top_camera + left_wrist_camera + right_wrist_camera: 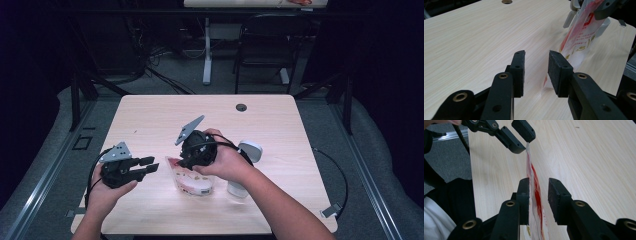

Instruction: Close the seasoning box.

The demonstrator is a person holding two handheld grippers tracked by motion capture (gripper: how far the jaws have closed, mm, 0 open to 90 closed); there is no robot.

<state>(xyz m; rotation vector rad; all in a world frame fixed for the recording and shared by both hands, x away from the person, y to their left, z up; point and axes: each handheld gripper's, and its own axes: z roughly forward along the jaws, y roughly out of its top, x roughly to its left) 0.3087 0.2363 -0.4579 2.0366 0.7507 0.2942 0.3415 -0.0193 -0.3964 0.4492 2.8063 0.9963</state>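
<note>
Standing upright on the surface (150, 115), the clear red-printed pouch (192, 181) sits between the jaws of the right tool (538, 195), which look parted, perhaps touching one side. Released, the left tool (536, 72) waits just beside the pouch's edge.

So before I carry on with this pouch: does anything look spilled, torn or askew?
Nothing spilled or torn. The pouch stands on edge between the right gripper's open jaws. The left gripper is open beside its edge. A white device lies behind.
</note>
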